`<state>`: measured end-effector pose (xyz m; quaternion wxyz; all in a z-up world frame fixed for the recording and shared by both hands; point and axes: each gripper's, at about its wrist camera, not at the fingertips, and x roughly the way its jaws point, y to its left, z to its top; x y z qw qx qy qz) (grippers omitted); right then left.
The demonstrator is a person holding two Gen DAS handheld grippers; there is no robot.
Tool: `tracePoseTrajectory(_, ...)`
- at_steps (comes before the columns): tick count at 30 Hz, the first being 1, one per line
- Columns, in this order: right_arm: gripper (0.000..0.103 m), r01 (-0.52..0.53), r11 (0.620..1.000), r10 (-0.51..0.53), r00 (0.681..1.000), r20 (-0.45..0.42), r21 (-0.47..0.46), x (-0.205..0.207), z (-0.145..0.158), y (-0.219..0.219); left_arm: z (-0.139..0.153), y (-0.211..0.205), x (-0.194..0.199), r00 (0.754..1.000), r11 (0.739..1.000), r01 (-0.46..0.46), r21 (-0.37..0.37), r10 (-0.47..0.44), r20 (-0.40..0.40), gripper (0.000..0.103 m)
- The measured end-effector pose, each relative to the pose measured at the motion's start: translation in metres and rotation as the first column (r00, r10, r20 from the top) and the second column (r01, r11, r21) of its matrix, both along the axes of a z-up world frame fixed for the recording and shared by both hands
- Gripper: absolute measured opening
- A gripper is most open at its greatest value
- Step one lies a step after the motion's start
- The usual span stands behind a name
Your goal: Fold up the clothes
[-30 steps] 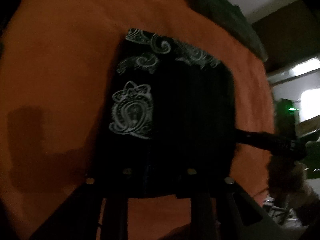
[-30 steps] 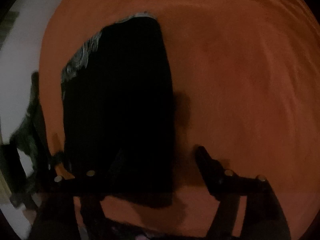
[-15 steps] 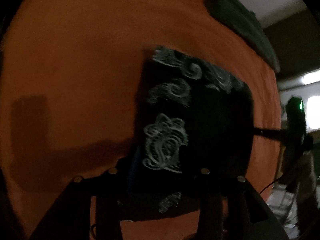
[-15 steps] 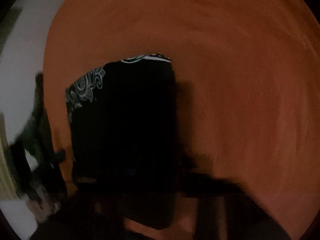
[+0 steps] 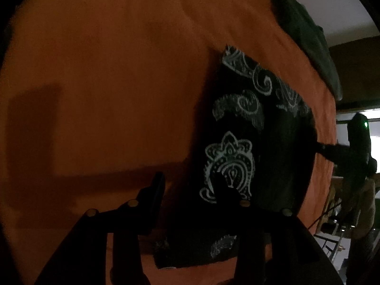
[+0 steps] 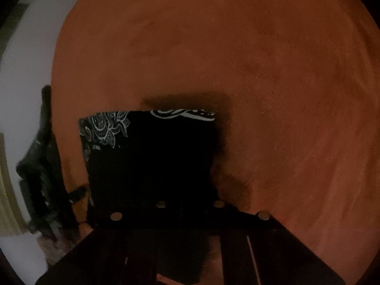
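- Left gripper point(image 5: 188, 185): jaws spread, just been opening, fingers straddling the near left edge of the black folded garment with white paisley print point(image 5: 239, 142), pads not pressing; cloth let go.
- Right gripper point(image 6: 190, 204): jaws drawn nearly together, closed within the last second and since eased a little; fingers lost against the black cloth point(image 6: 152, 161), so hold on its near edge likely but not certain.
- Garment lying flat on the orange fuzzy blanket point(image 5: 106, 71), shifted rightward in the left wrist view since a second ago.
- Judged: fold laid and released by the left, right pinching for the next fold or a drag.
- Farther back, a dark green cloth heap point(image 5: 306, 38) at the blanket's far edge, untouched.
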<state>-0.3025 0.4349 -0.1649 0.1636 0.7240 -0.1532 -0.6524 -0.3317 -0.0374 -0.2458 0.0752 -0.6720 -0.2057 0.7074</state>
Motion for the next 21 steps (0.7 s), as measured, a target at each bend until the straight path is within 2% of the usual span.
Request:
tracePoseTrajectory(2, 0.034, 0.03, 1.0, -0.03, 0.999, 0.013, 0.01, -0.007, -0.002, 0.002, -0.002, 0.002, 0.003, 1.0, 1.0, 0.012, 0.004, -0.012, 0.004, 0.043)
tracePoseTrajectory(3, 0.056, 0.043, 0.999, -0.044, 0.999, 0.008, 0.02, -0.013, -0.002, 0.001, -0.004, 0.002, 0.004, 1.0, 1.0, 0.018, 0.001, -0.018, 0.009, 0.043)
tracePoseTrajectory(4, 0.057, 0.057, 0.998, -0.057, 0.998, 0.004, 0.031, -0.02, -0.002, -0.001, -0.005, 0.002, 0.004, 1.0, 1.0, 0.018, 0.001, -0.018, 0.012, 0.043)
tracePoseTrajectory(5, 0.054, 0.033, 0.999, -0.033, 0.999, -0.009, 0.033, -0.025, -0.002, -0.006, -0.006, 0.001, 0.004, 1.0, 1.0, 0.015, 0.003, -0.015, 0.012, 0.043)
tracePoseTrajectory(6, 0.018, 0.0, 0.999, 0.0, 1.0, -0.024, 0.033, -0.03, -0.001, -0.012, -0.006, 0.002, 0.004, 1.0, 1.0, 0.008, 0.007, -0.008, 0.008, 0.043)
tracePoseTrajectory(7, 0.005, -0.039, 0.999, 0.04, 0.999, -0.028, 0.037, -0.033, -0.001, -0.019, -0.006, 0.002, 0.004, 1.0, 1.0, 0.0, 0.012, 0.0, 0.004, 0.043)
tracePoseTrajectory(10, 0.006, -0.077, 0.995, 0.079, 0.996, -0.031, 0.07, -0.035, 0.001, -0.031, -0.005, 0.002, 0.002, 1.0, 1.0, -0.009, 0.01, 0.009, -0.014, 0.043)
tracePoseTrajectory(12, 0.017, -0.062, 0.997, 0.062, 0.998, -0.002, 0.056, -0.036, -0.003, -0.032, -0.004, 0.001, -0.001, 1.0, 1.0, 0.0, -0.007, 0.0, -0.025, 0.043)
tracePoseTrajectory(13, 0.043, -0.052, 0.998, 0.052, 0.999, 0.015, 0.047, -0.037, -0.005, -0.031, -0.005, 0.006, -0.001, 1.0, 1.0, -0.003, -0.012, 0.003, -0.025, 0.043)
tracePoseTrajectory(14, 0.056, -0.03, 0.999, 0.03, 0.999, 0.02, 0.032, -0.037, -0.007, -0.03, -0.007, 0.011, 0.0, 1.0, 1.0, -0.007, -0.017, 0.006, -0.025, 0.043)
tracePoseTrajectory(15, 0.061, -0.006, 1.0, 0.005, 1.0, 0.022, 0.015, -0.037, -0.008, -0.027, -0.011, 0.009, 0.002, 1.0, 1.0, -0.019, -0.011, 0.018, -0.024, 0.043)
tracePoseTrajectory(16, 0.06, -0.001, 1.0, 0.001, 1.0, 0.013, 0.005, -0.038, -0.008, -0.027, -0.01, 0.008, 0.001, 0.999, 1.0, -0.027, 0.001, 0.027, -0.022, 0.043)
tracePoseTrajectory(17, 0.054, -0.001, 1.0, 0.001, 1.0, 0.002, -0.004, -0.039, -0.008, -0.027, -0.011, 0.011, 0.002, 0.999, 0.999, -0.037, 0.017, 0.037, -0.019, 0.043)
tracePoseTrajectory(18, 0.018, -0.002, 1.0, 0.002, 1.0, -0.009, -0.012, -0.04, -0.008, -0.027, -0.013, 0.014, 0.003, 0.999, 0.998, -0.047, 0.04, 0.047, -0.014, 0.043)
tracePoseTrajectory(19, 0.011, -0.02, 1.0, 0.02, 1.0, -0.015, 0.0, -0.04, -0.008, -0.026, -0.014, 0.014, 0.004, 0.999, 0.998, -0.046, 0.044, 0.047, -0.013, 0.043)
tracePoseTrajectory(21, 0.011, -0.003, 1.0, 0.003, 1.0, -0.013, -0.009, -0.041, -0.012, -0.02, -0.015, 0.015, 0.006, 0.999, 0.998, -0.046, 0.051, 0.047, -0.011, 0.043)
